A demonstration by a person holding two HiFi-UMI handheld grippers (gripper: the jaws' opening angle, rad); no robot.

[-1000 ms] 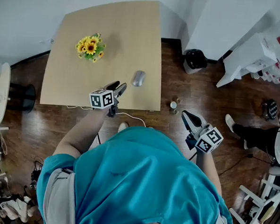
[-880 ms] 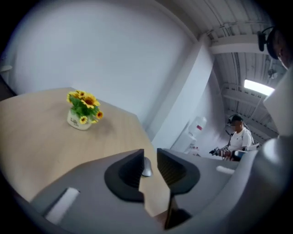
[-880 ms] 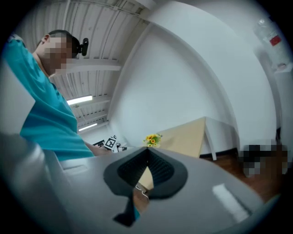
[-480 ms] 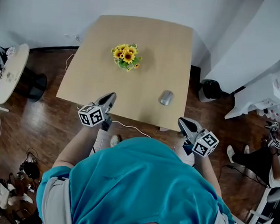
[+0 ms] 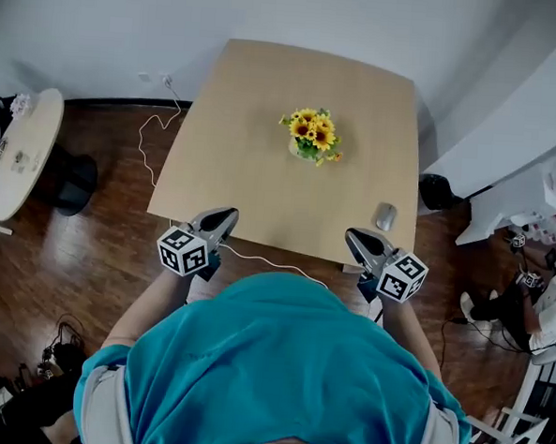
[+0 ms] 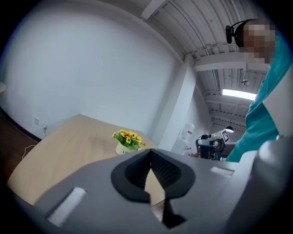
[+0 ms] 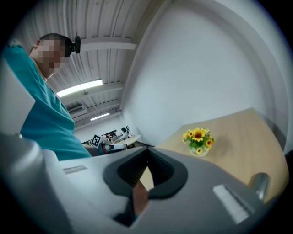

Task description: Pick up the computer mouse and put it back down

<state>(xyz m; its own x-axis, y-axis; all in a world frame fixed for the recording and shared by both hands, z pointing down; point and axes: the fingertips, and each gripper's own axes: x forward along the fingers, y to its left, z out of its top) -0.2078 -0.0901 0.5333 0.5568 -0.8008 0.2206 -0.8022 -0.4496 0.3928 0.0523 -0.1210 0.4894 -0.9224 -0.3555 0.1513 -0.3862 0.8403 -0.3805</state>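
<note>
The left and near parts of the surface (image 5: 230,166) lie bare and give free passage, while the pot of sunflowers (image 5: 310,137) stands beyond the middle and the computer mouse (image 5: 385,216) lies near the right edge, apparently well apart from the pot.

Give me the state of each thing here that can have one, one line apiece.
computer mouse: lying flat near the right near corner of the table, not held.
left gripper: shut, fingers together, nothing between them.
right gripper: shut, fingers together, empty.
sunflower pot: upright on the table.
</note>
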